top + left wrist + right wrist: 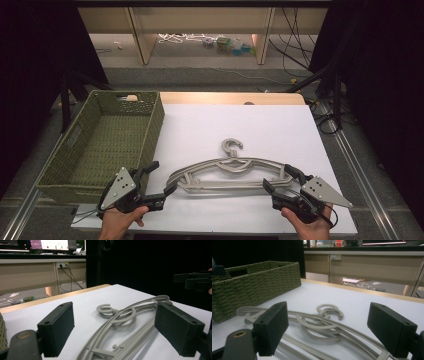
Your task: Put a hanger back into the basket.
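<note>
White desk (260, 125) held stacked grey hangers (232, 172) beside green basket (107, 140); left gripper (159, 185) and right gripper (281, 181) fingers wide apart, empty, maybe snagging tangled hangers.

Right gripper (329, 327) has its jaws spread wide, and the grey hangers (322, 326) lie flat on the white table (362, 302) right between and ahead of them. Green woven basket (257, 282) sits off beyond the left jaw.
</note>
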`<state>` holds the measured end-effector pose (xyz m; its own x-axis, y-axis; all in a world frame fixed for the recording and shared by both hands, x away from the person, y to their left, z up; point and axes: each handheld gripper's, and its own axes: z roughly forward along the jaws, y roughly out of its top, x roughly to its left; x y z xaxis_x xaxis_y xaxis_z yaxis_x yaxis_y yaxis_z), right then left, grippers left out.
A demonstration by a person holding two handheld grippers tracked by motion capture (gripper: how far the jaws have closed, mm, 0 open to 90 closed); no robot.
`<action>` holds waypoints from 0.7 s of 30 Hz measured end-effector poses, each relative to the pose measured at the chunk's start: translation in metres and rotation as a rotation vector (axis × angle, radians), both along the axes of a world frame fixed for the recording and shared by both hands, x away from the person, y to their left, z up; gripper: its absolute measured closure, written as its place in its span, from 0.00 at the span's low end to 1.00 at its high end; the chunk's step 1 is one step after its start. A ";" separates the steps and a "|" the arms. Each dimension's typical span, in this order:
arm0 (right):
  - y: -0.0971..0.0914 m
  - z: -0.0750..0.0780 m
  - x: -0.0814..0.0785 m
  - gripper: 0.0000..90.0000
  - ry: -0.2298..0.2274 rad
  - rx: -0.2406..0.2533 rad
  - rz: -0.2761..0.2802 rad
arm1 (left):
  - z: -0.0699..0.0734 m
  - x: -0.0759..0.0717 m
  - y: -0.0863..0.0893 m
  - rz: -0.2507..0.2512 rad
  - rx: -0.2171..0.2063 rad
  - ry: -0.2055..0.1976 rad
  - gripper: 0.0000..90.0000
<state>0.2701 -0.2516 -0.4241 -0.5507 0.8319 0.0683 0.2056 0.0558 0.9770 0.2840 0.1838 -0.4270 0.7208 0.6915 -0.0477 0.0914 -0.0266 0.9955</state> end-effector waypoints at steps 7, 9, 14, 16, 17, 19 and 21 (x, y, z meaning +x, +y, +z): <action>0.000 0.000 0.000 0.19 0.001 -0.001 0.005 | -0.001 0.000 -0.001 0.004 -0.001 -0.002 0.18; 0.000 0.000 0.001 0.17 0.000 -0.017 -0.003 | -0.001 0.000 -0.001 -0.001 -0.003 -0.005 0.17; 0.000 0.000 0.004 0.17 -0.044 -0.046 0.022 | -0.002 0.000 -0.002 -0.021 -0.008 0.007 0.17; 0.000 0.000 0.004 0.17 -0.047 -0.041 0.024 | -0.002 0.000 -0.002 -0.021 0.000 -0.008 0.17; 0.000 0.000 0.004 0.17 -0.047 -0.042 0.025 | -0.002 0.000 -0.001 -0.020 -0.001 -0.007 0.17; 0.000 0.000 0.004 0.17 -0.038 -0.052 0.020 | -0.001 0.000 -0.001 -0.015 -0.009 -0.008 0.17; 0.001 0.000 0.004 0.17 -0.024 -0.031 0.023 | -0.001 0.000 0.000 -0.013 -0.009 -0.019 0.17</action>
